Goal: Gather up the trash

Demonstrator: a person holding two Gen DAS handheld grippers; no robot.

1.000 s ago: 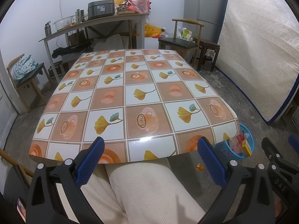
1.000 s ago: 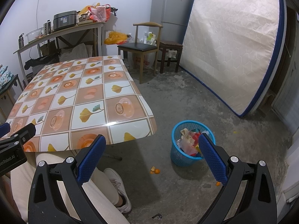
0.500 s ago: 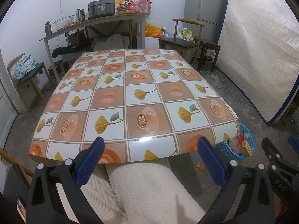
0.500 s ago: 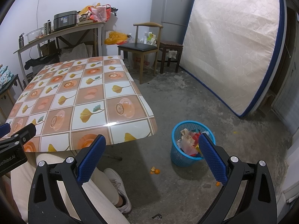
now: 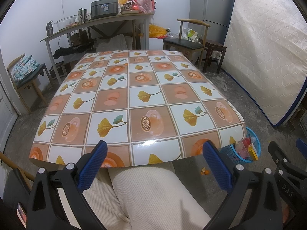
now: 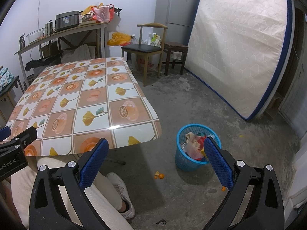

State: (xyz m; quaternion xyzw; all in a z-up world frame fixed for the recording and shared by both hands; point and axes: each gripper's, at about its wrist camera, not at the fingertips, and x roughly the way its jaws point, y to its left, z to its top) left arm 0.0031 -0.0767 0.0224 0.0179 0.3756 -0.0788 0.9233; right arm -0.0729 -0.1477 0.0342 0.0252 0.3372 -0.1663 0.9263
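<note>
A blue plastic trash basket (image 6: 184, 162) full of wrappers stands on the concrete floor right of the table; it also shows in the left wrist view (image 5: 232, 154), partly behind the table corner. Orange peel bits (image 6: 159, 175) lie on the floor near it, also seen in the left wrist view (image 5: 205, 171). Another orange bit (image 6: 223, 188) lies by the right fingertip. My left gripper (image 5: 155, 160) is open and empty, held over my lap at the table's near edge. My right gripper (image 6: 156, 157) is open and empty, above the floor beside the table.
The table (image 5: 134, 99) wears a patterned cloth. A mattress (image 6: 239, 48) leans on the right wall. A chair (image 6: 147, 48), a stool (image 6: 175, 48) and a fridge (image 6: 176, 9) stand at the back. A cluttered side table (image 5: 96, 23) is behind.
</note>
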